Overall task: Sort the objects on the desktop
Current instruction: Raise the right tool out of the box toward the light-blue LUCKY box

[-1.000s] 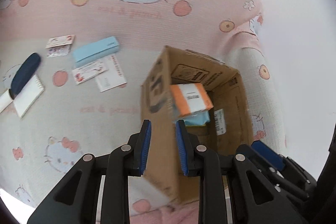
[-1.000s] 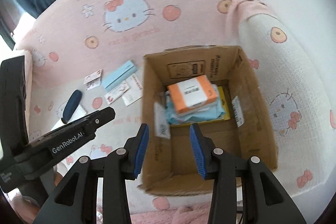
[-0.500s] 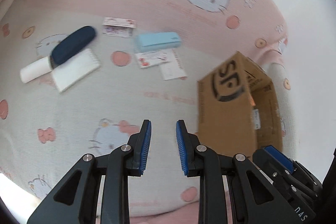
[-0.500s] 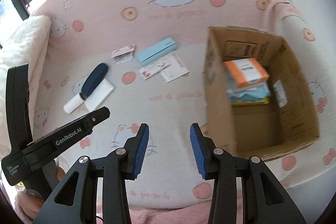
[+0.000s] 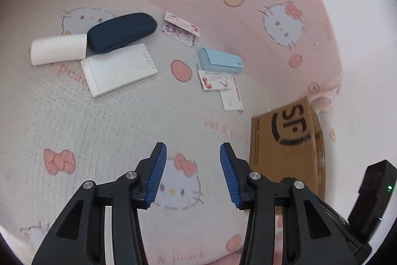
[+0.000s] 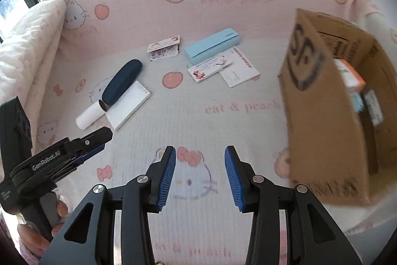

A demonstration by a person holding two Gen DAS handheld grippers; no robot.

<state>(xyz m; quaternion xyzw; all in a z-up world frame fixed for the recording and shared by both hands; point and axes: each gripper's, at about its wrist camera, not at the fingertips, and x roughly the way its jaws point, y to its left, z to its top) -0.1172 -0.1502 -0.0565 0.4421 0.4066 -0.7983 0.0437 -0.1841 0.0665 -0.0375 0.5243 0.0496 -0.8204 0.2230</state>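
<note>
Looked down over a surface covered by a pink and white cartoon-cat cloth (image 6: pixel 198 116); could not tell what lay under it. Left gripper (image 5: pixel 191 173) hung above the near part of the cloth, fingers (image 5: pixel 156 173) opening, nothing between them. Right gripper (image 6: pixel 200 178) hung likewise over a printed cat face, fingers (image 6: pixel 167 178) parted and empty.

Found at the right a brown cardboard box (image 6: pixel 322 128), open at the top, standing on the cloth. Inside it, seen from the right wrist, an orange and white packet (image 6: pixel 352 76) on top of something light blue (image 6: pixel 357 101).

Spread on the far left of the cloth, well apart from the box:
- a dark blue glasses case (image 5: pixel 121 31), lying across the far edge of a white spiral notepad (image 5: pixel 119 68);
- a white paper roll (image 5: pixel 58 52), just left of the case and touching its end;
- a small printed card (image 5: pixel 181 27), right of the case;
- a light blue pencil case (image 5: pixel 219 61), nearer the middle;
- a flowered card (image 5: pixel 214 80) just in front of it, overlapping a white leaflet (image 5: pixel 232 98).

At the lower left of the right wrist view, a hand (image 6: pixel 37 235) around the handle of the left gripper.
</note>
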